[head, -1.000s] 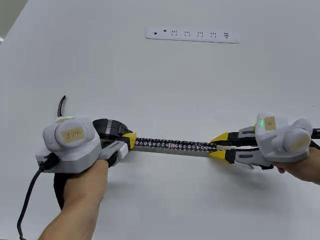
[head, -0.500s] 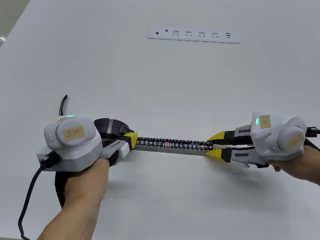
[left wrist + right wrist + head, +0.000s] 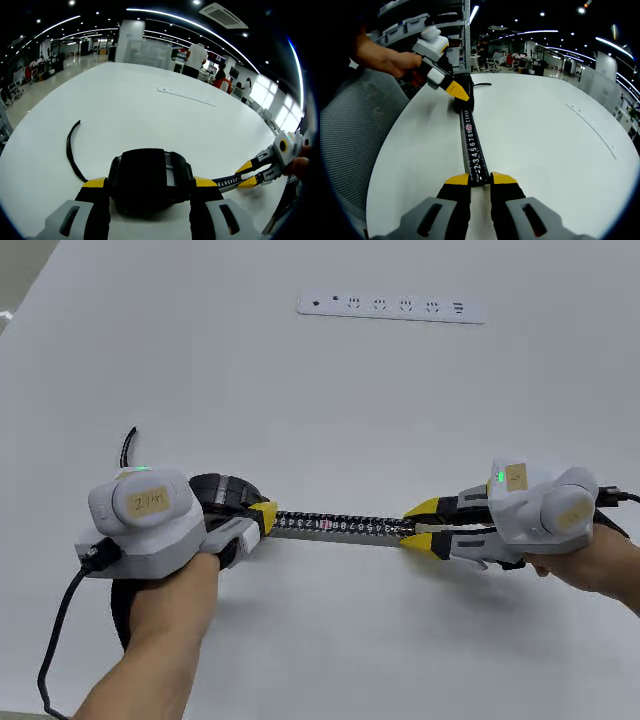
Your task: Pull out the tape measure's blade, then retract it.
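So my left gripper [image 3: 150, 184] clamps the tape measure [image 3: 222, 492], right gripper [image 3: 480, 178] pinches its blade [image 3: 471, 142], tip hidden between the jaws, on a white table [image 3: 330, 410] in a big lit office.

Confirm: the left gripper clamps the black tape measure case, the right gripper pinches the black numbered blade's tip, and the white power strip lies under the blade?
No: the head view shows the white power strip lying apart, far beyond the black numbered blade. The left gripper does clamp the black tape measure case; the right gripper does pinch the blade's tip.
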